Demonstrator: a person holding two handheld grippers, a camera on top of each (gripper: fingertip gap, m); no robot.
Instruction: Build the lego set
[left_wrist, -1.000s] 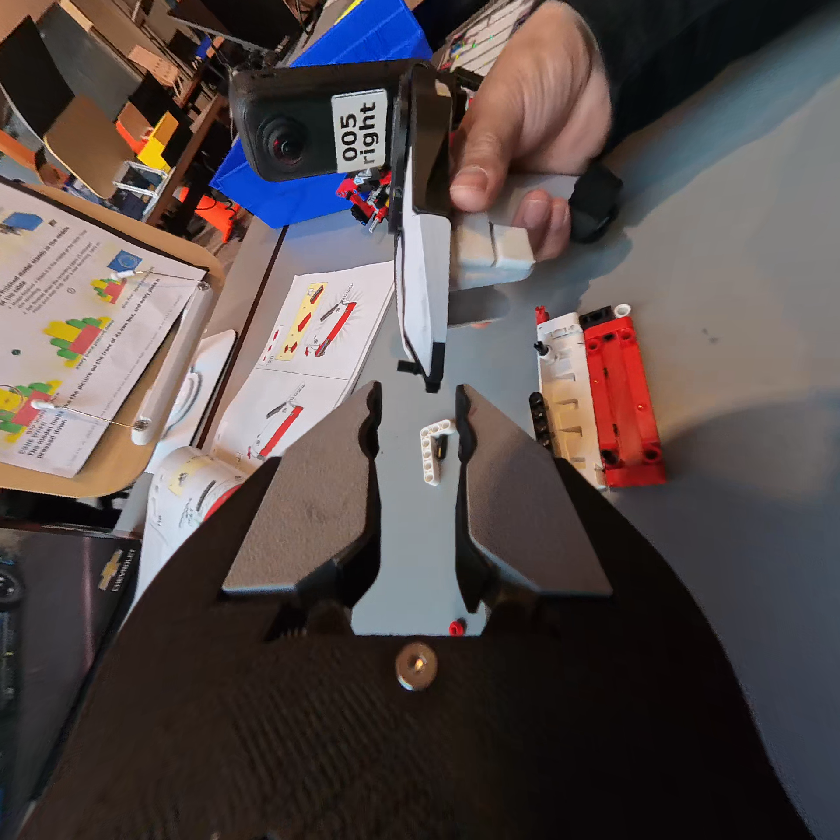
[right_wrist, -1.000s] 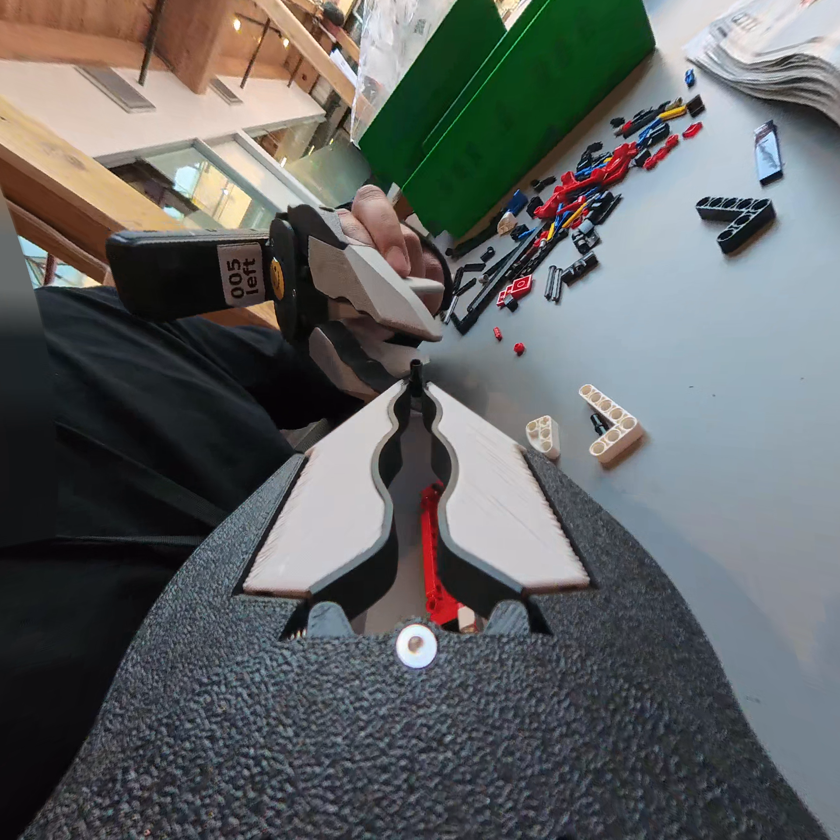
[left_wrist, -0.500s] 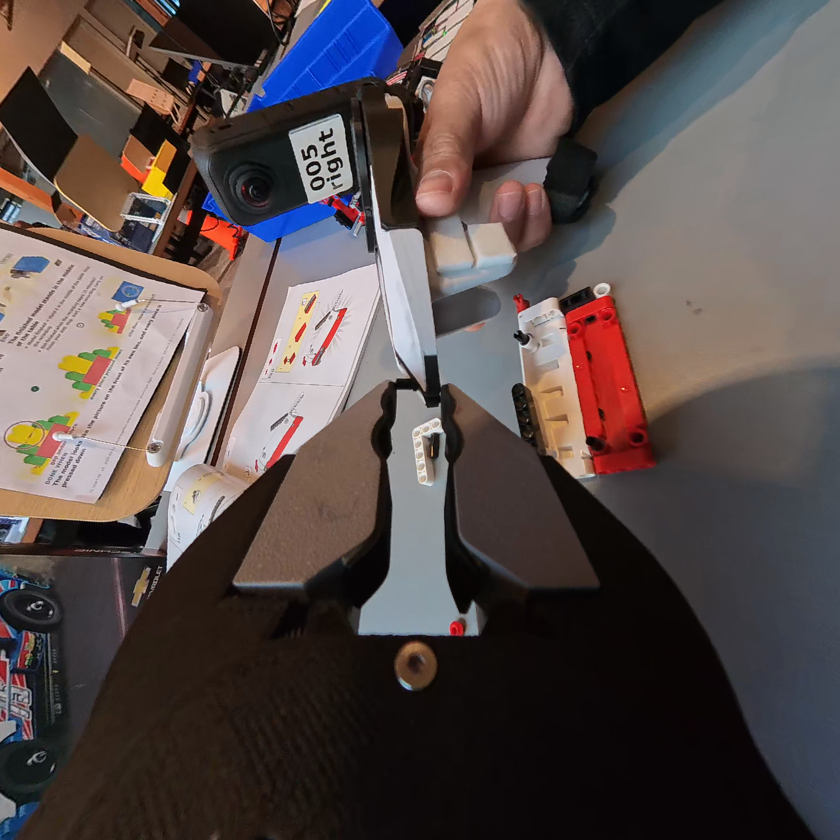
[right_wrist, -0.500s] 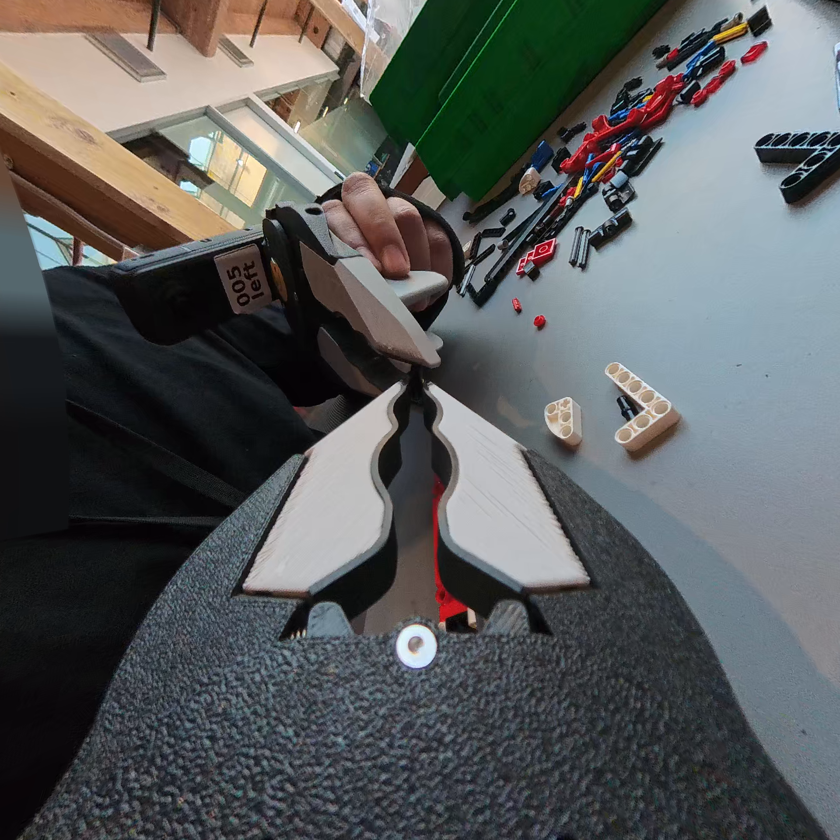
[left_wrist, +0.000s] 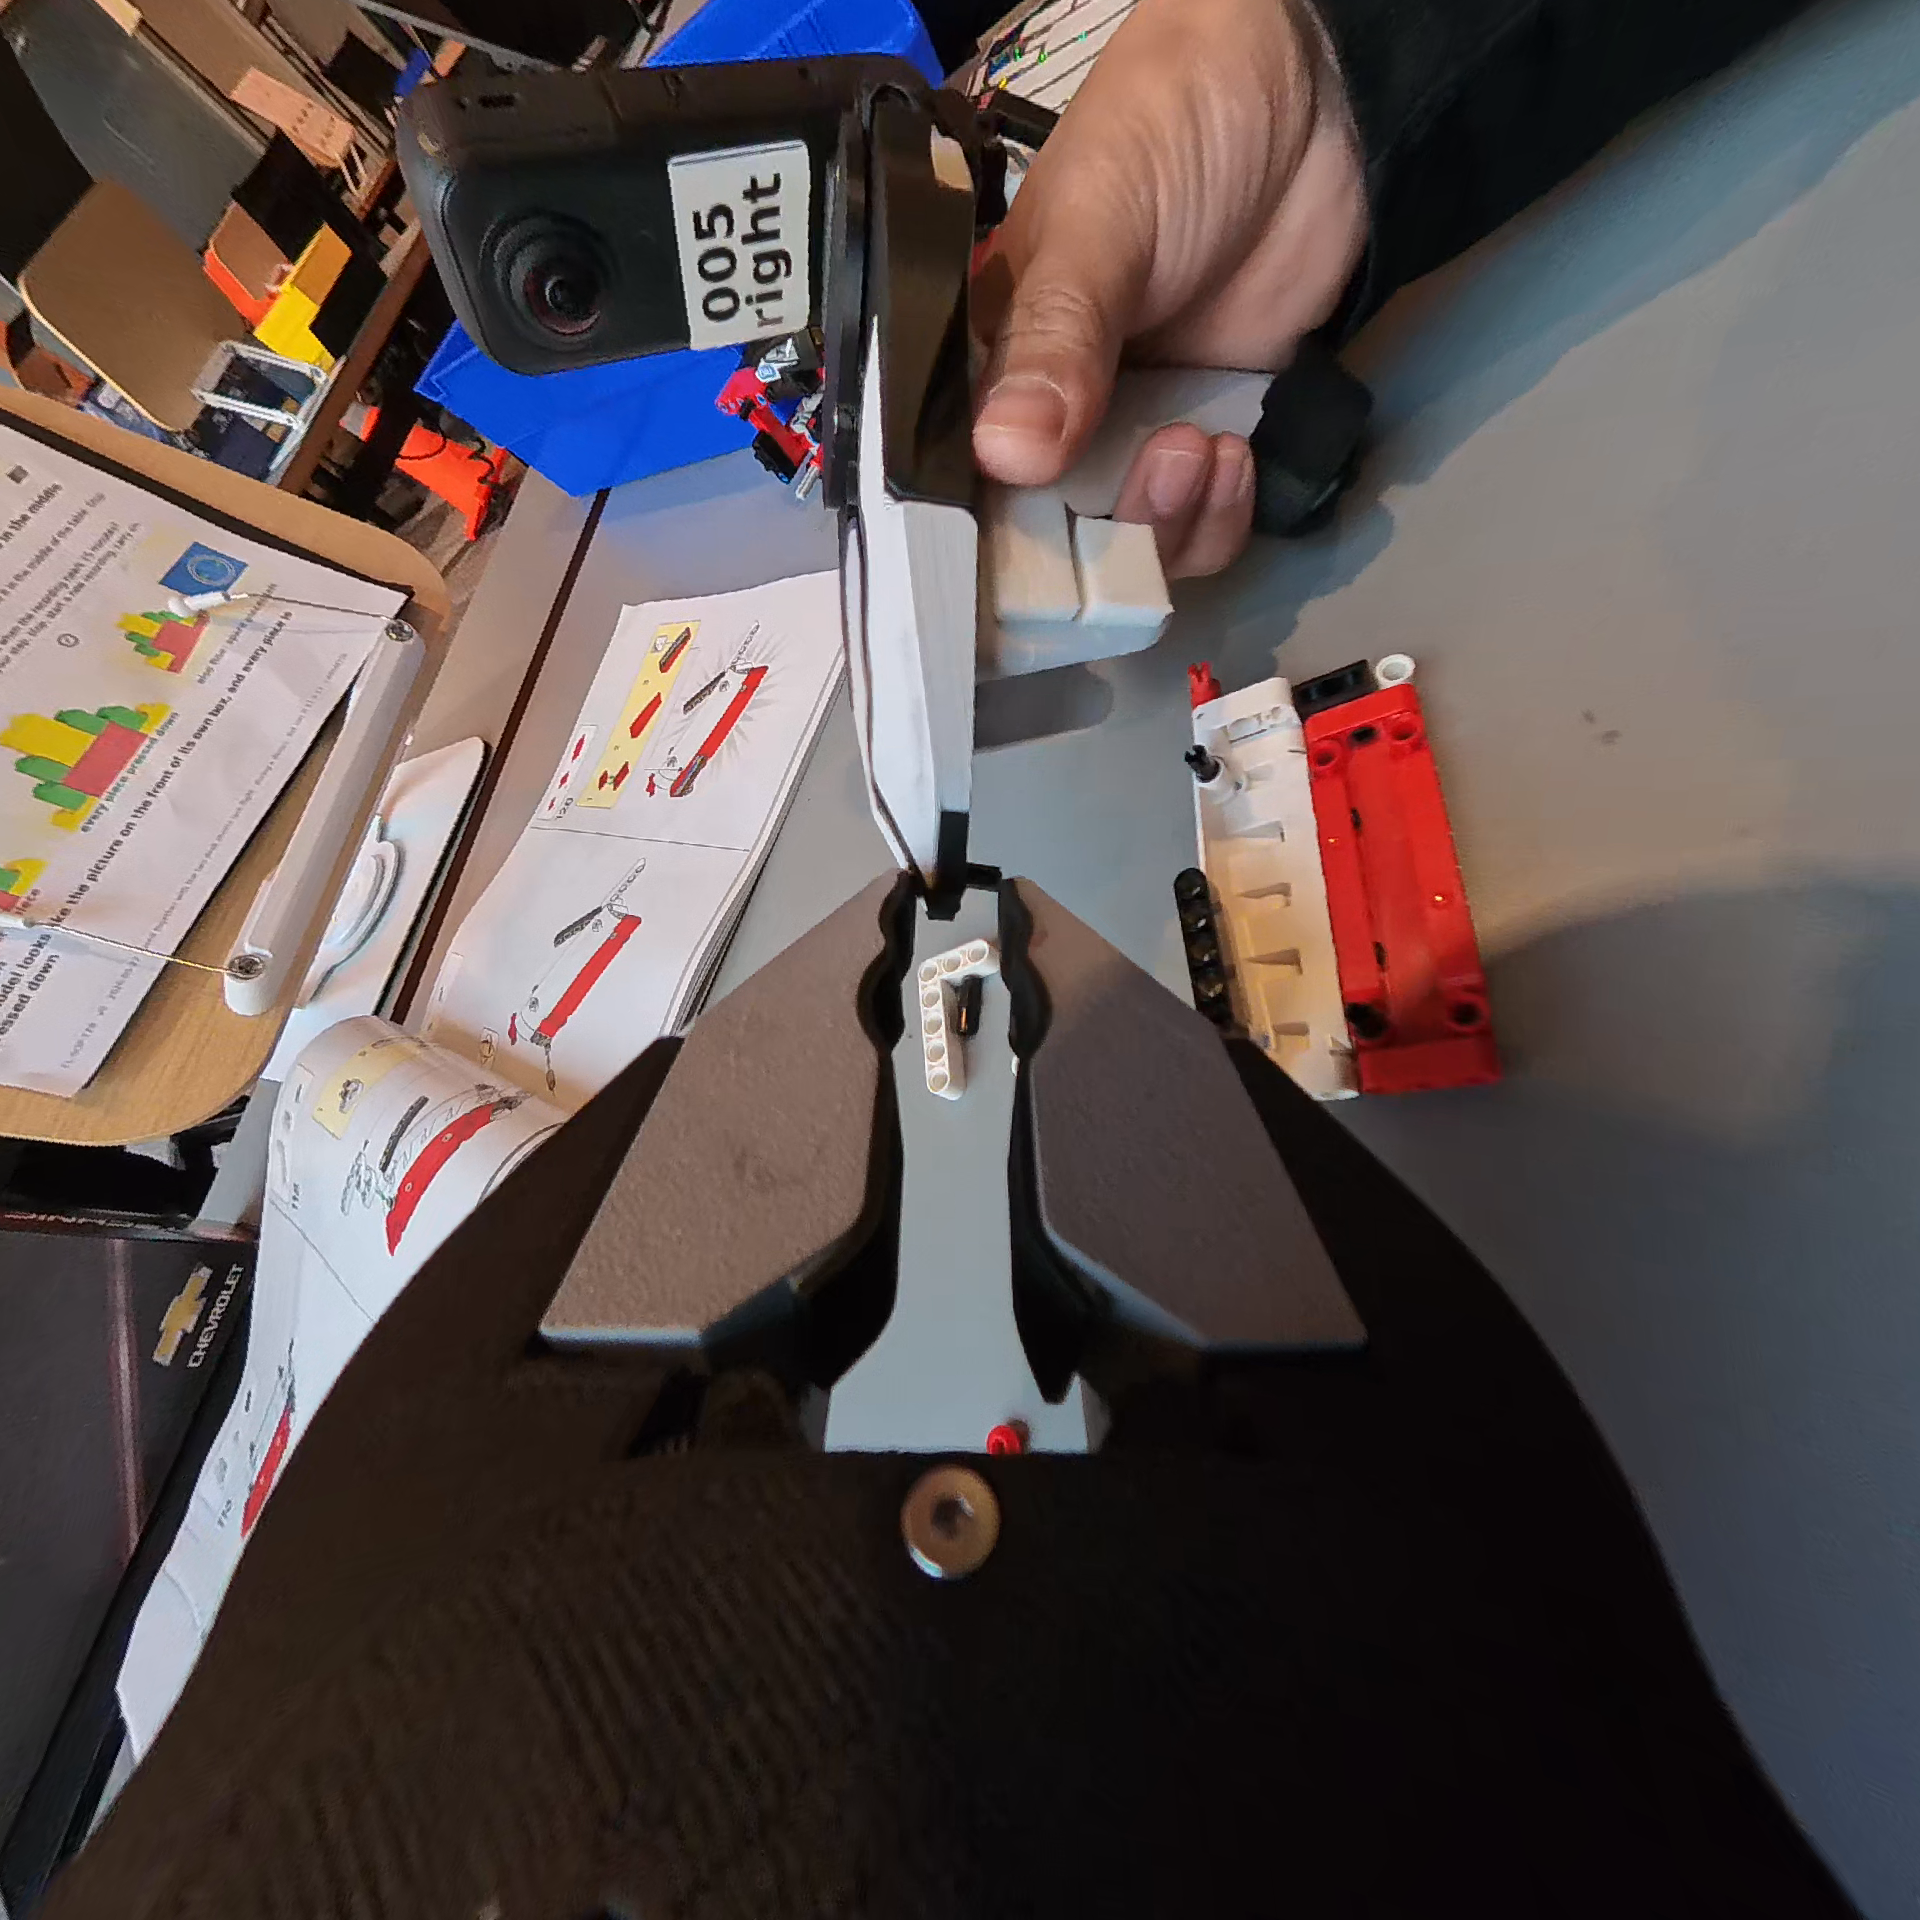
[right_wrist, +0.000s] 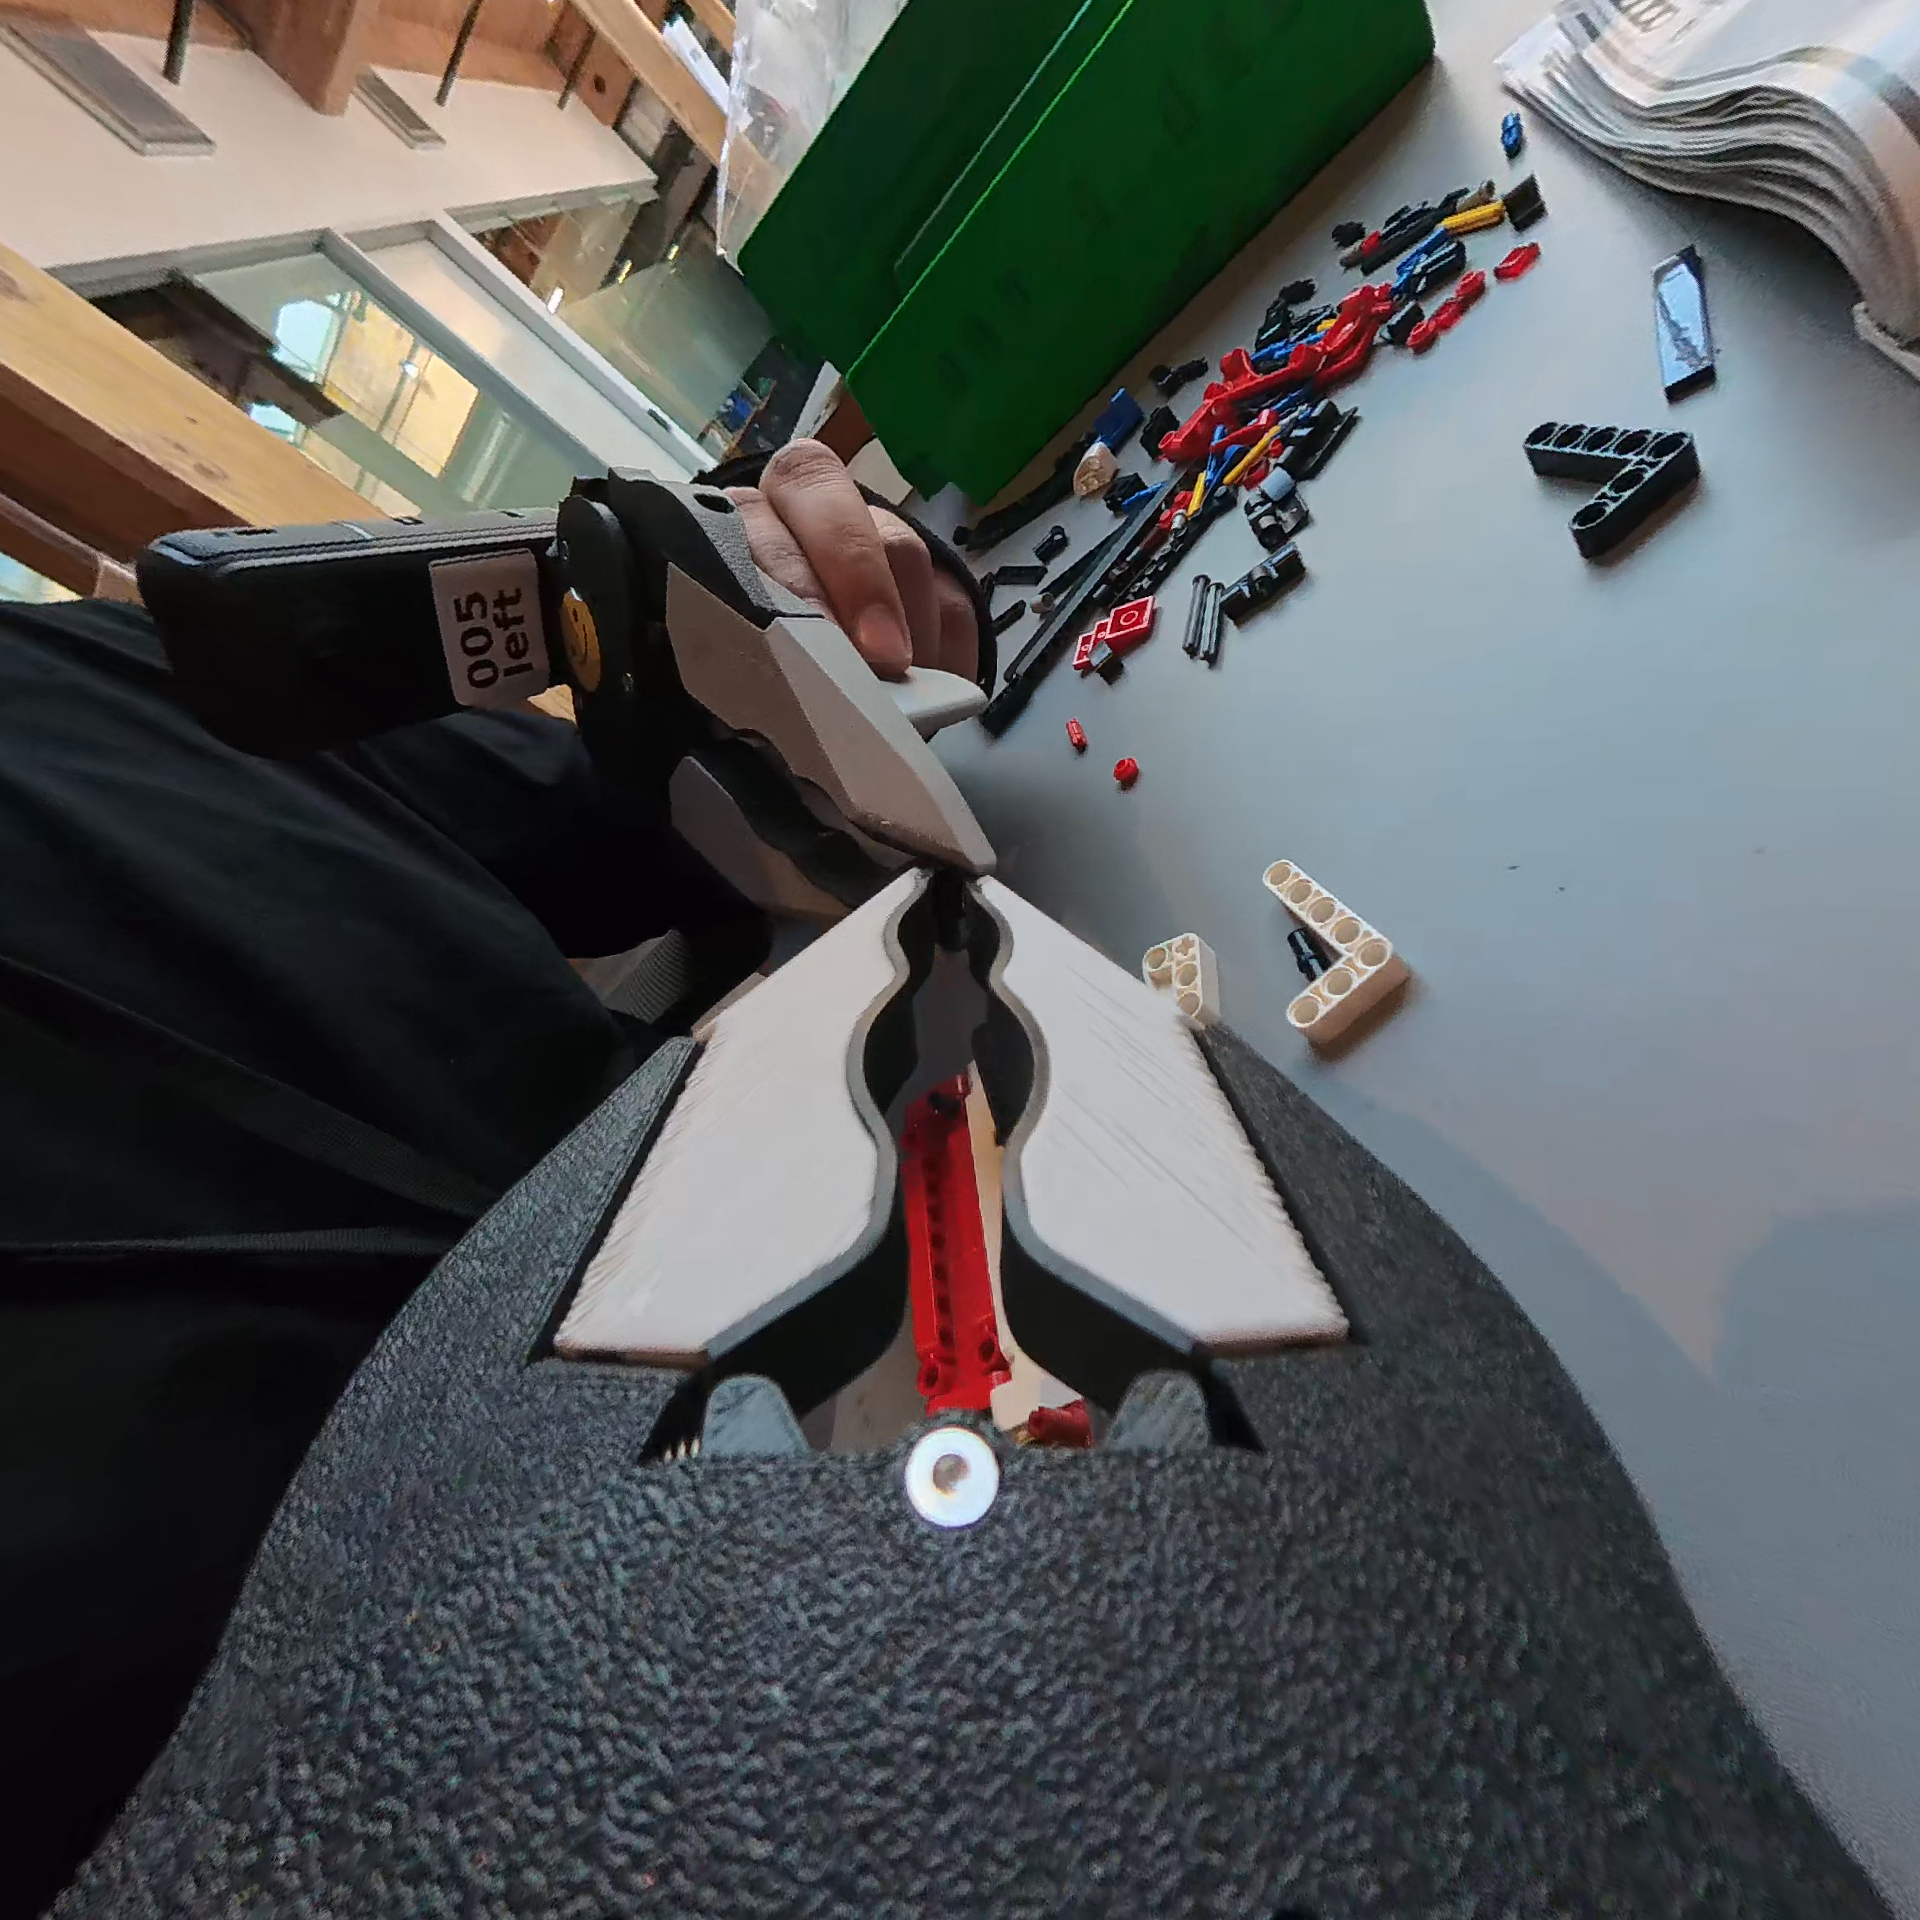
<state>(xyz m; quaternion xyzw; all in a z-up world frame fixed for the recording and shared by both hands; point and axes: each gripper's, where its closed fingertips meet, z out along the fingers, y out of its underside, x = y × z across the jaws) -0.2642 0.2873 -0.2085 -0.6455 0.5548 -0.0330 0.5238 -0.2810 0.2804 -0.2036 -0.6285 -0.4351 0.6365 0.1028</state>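
Observation:
My right gripper (right_wrist: 948, 896) is shut on a small black pin (right_wrist: 948, 920) held above the grey table (left_wrist: 1683, 499). In the left wrist view its white fingers (left_wrist: 914, 675) come down from above, and the pin (left_wrist: 983, 869) sticks out sideways from their tip. My left gripper (left_wrist: 956, 900) has its dark fingertips closed around that tip. One pad is against the pin's end, the other against the white finger. In the right wrist view the left gripper (right_wrist: 951, 868) meets my tips from above. A red and white assembly (left_wrist: 1351, 883) lies to the right.
A white L-beam (left_wrist: 940, 1013) with a loose black pin (left_wrist: 968, 1003) lies under the grippers, also in the right wrist view (right_wrist: 1335, 956), beside a small white piece (right_wrist: 1184, 971). A pile of parts (right_wrist: 1247, 416), green bins (right_wrist: 1039, 208), a black L-beam (right_wrist: 1616, 473) and an instruction booklet (left_wrist: 644, 831) lie around. My two grippers' fingertips are within a few centimetres of each other. Both grippers' tips are roughly 6 cm from the small white piece (right_wrist: 1184, 971).
My left gripper has narrowed from wide open onto the tip of the right gripper and the pin. The right gripper has stayed shut on the pin and moved closer.

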